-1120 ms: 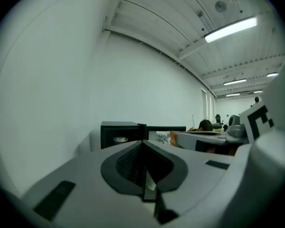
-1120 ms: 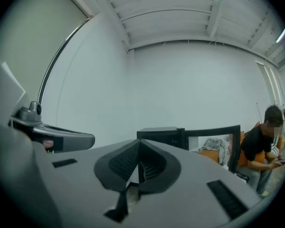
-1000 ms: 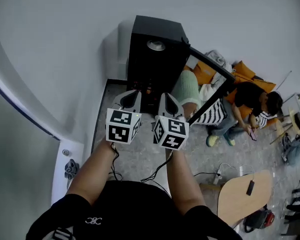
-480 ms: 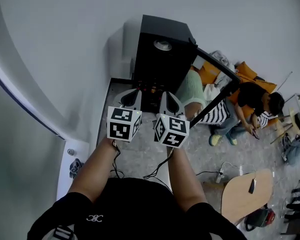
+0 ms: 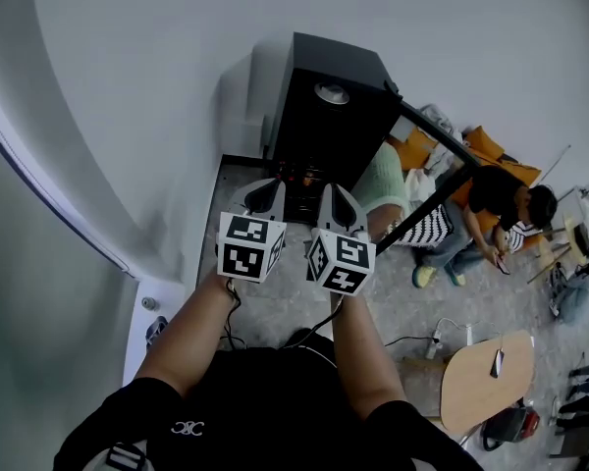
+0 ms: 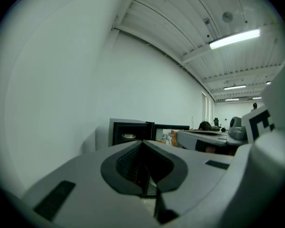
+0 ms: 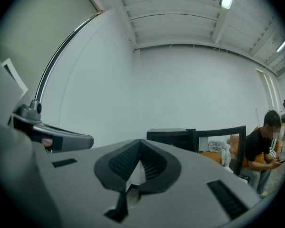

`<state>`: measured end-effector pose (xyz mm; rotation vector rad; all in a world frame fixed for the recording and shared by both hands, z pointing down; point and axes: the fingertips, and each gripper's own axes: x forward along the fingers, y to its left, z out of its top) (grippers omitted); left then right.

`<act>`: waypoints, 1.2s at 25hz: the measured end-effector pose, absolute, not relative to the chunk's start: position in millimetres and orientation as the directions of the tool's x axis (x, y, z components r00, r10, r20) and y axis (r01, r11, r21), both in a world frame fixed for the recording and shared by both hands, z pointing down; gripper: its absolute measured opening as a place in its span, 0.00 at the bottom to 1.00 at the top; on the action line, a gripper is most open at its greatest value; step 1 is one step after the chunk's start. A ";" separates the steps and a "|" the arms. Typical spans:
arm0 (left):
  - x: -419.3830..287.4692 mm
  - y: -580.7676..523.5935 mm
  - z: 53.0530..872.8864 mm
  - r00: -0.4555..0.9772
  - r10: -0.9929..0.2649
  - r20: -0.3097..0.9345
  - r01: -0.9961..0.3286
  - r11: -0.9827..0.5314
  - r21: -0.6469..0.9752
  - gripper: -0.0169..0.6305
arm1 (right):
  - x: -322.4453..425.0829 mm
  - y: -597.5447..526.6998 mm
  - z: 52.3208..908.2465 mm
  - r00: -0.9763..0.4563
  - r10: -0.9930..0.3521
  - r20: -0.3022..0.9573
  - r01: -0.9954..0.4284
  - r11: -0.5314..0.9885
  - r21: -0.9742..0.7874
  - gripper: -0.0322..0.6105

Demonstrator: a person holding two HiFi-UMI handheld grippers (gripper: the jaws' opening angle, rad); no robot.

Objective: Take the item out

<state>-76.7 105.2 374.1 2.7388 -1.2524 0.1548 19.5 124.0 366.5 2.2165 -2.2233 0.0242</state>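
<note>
A black cabinet stands on the floor against the white wall, its glass door swung open to the right. A pale round item shows in the upper part of its cavity, also seen as the round item in the left gripper view. My left gripper and right gripper are held side by side, pointing level at the cabinet and short of its opening. Both have their jaws shut with nothing between them, left gripper and right gripper. The cabinet lies ahead, slightly right.
A person sits on the floor to the right behind the open door, beside orange cushions and a green-clothed bundle. A wooden tabletop and cables lie at lower right. The white wall runs along the left.
Both grippers have moved forward toward the cabinet, staying side by side and shut. The cabinet has drifted right in the head view.
</note>
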 end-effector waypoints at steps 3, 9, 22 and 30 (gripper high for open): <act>-72.0 102.1 384.4 0.662 -0.734 0.152 -0.748 -0.660 0.070 0.04 | 23.8 117.1 377.9 0.017 -0.999 0.029 -0.999 -0.018 -0.028 0.06; -55.2 75.1 387.9 0.667 -0.727 0.162 -0.742 -0.668 0.057 0.04 | 42.1 84.1 383.3 0.033 -0.999 0.037 -0.997 -0.035 -0.072 0.06; 18.4 -75.5 396.7 0.640 -0.742 0.201 -0.762 -0.647 0.039 0.04 | 145.9 -64.5 387.6 0.089 -0.996 0.007 -0.970 -0.088 -0.226 0.06; 68.1 -154.7 390.1 0.610 -0.774 0.172 -0.788 -0.615 0.026 0.04 | 208.4 -155.0 405.1 0.017 -0.997 0.075 -0.869 -0.052 -0.492 0.06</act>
